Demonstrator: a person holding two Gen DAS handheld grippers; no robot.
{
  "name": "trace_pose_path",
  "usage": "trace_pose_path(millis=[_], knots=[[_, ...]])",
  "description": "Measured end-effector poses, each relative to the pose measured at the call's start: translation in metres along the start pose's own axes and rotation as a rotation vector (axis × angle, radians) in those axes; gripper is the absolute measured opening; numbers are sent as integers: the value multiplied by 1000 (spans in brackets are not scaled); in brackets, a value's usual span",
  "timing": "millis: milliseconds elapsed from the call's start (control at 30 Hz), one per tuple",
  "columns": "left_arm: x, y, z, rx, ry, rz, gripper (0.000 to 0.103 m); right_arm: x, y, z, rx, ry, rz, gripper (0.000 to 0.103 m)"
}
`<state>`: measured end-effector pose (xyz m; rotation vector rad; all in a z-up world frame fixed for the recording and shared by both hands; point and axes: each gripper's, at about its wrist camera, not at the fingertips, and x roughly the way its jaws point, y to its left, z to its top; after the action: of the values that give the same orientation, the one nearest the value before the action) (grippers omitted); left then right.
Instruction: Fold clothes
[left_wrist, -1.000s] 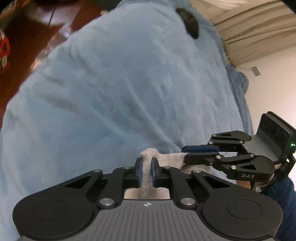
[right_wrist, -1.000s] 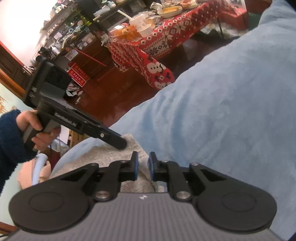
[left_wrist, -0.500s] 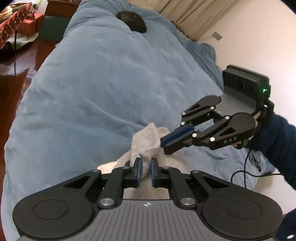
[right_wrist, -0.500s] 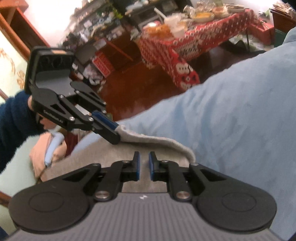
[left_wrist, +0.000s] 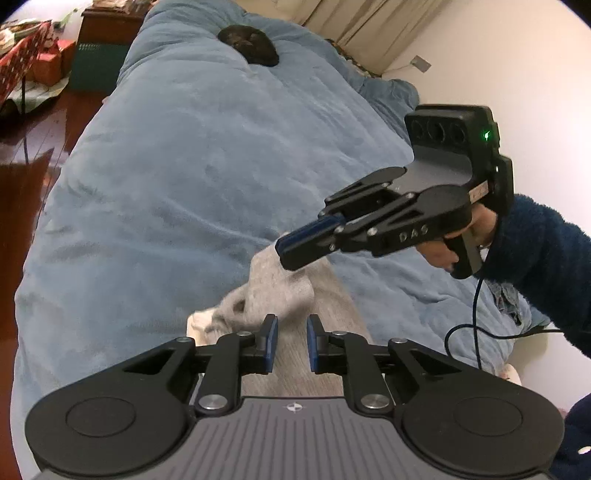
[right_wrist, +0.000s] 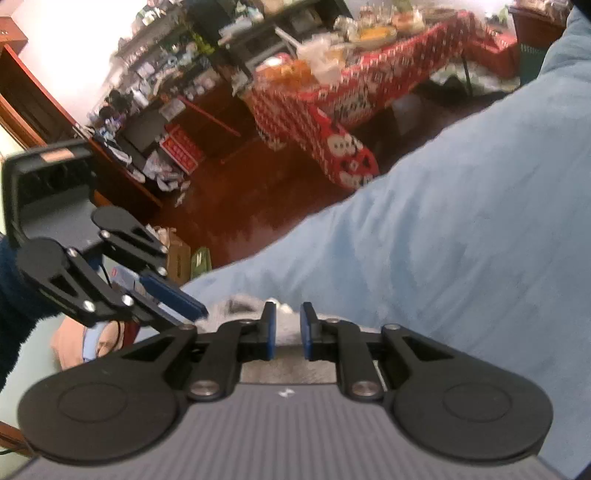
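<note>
"DAS" on right claw (left_wrist: 295, 247)

A bed covered by a soft, light blue fleece blanket (left_wrist: 192, 177) carries a rumpled grey knitted garment (left_wrist: 280, 295) at its near end, partly over a white cloth, and a dark, rounded, furry-looking lump (left_wrist: 248, 43) at its far end.

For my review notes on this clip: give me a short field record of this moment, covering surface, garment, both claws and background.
surface: blue fleece blanket over a bed
garment: grey knit garment, bunched on the blanket below both claws
left claw: jaws opening, nothing between the pads, garment lies beneath
right claw: jaws opening, no cloth pinched
dark object: at the blanket's far end, identity unclear
background: table with red patterned cloth, wooden floor
</note>
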<state>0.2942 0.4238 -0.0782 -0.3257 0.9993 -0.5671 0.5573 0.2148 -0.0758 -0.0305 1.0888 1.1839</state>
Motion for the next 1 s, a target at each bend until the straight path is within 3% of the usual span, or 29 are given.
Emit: trace_pose_path(millis=[133,233,300,433,533,633,767,867,900,933,1000], knots=[[-13,7,-7,-54,-21,28,24,3,5,-15,-30,24,8,18],[-23,17,-9,-132,-78,27,30,-4,2,-23,-5,11,8,21],[-27,23,-8,-187,-122,35,42,-10,-3,-26,33,-10,19,28],[-20,39,0,-303,-182,106,43,-14,-14,-30,98,-38,19,29],[-4,47,8,-348,-155,131,43,-10,-17,-28,118,-45,20,29],[10,41,10,-314,-103,63,43,-7,-12,-29,99,-44,5,29],[18,27,8,-224,-55,97,43,-4,-1,-29,68,-48,30,30],[21,25,6,-194,-49,108,40,0,3,-29,65,-37,30,30],[21,25,5,-186,-57,112,35,1,4,-29,69,-36,31,30],[21,26,4,-177,-69,119,22,2,4,-30,72,-35,32,30],[20,27,2,-161,-93,132,14,7,1,-30,75,-38,34,30]])
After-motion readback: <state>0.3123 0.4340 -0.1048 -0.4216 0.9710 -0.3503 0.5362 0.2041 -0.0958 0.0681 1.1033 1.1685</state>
